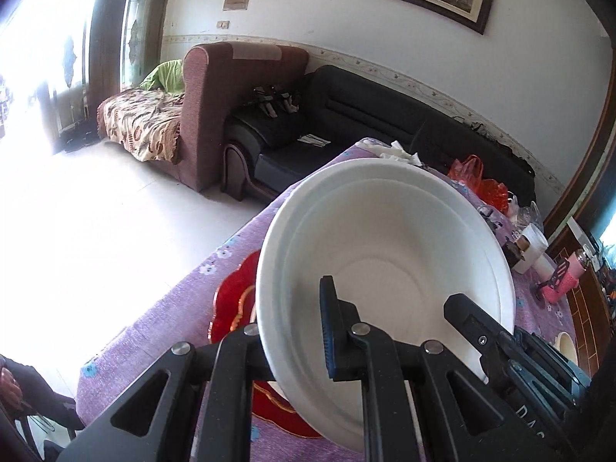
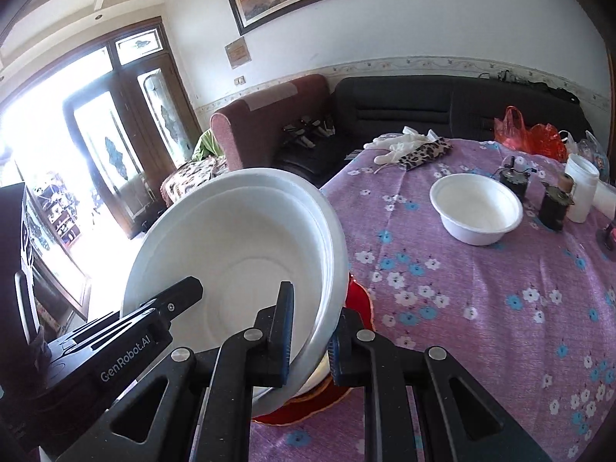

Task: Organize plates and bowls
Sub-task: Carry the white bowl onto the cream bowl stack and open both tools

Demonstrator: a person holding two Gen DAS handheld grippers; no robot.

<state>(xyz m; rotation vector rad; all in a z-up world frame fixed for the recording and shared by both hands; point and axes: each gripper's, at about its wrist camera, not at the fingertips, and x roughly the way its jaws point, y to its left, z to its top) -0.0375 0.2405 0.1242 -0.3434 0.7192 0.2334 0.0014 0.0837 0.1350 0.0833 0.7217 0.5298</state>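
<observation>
A big white bowl point(image 1: 385, 238) point(image 2: 238, 231), with what looks like a second one nested inside, hangs tilted over a red plate point(image 1: 231, 308) point(image 2: 358, 296) on the table. My left gripper point(image 1: 292, 319) is shut on its rim, one finger inside the bowl and the other hidden behind the wall. On the opposite rim my right gripper point(image 2: 313, 308) is shut the same way. Each view also shows the other gripper at the far rim: the right gripper point(image 1: 462, 308) and the left gripper point(image 2: 184, 292). A smaller white bowl point(image 2: 477, 208) stands upright farther back on the table.
The table wears a purple flowered cloth point(image 2: 481, 308). At its far side lie white gloves point(image 2: 400, 140), a leopard pouch point(image 2: 423, 152), a red bag point(image 2: 527, 131), two dark grinders point(image 2: 554, 204) and a white jar point(image 2: 581, 184). A dark sofa point(image 1: 346, 115) stands beyond. A person's hand point(image 1: 7, 385) shows at lower left.
</observation>
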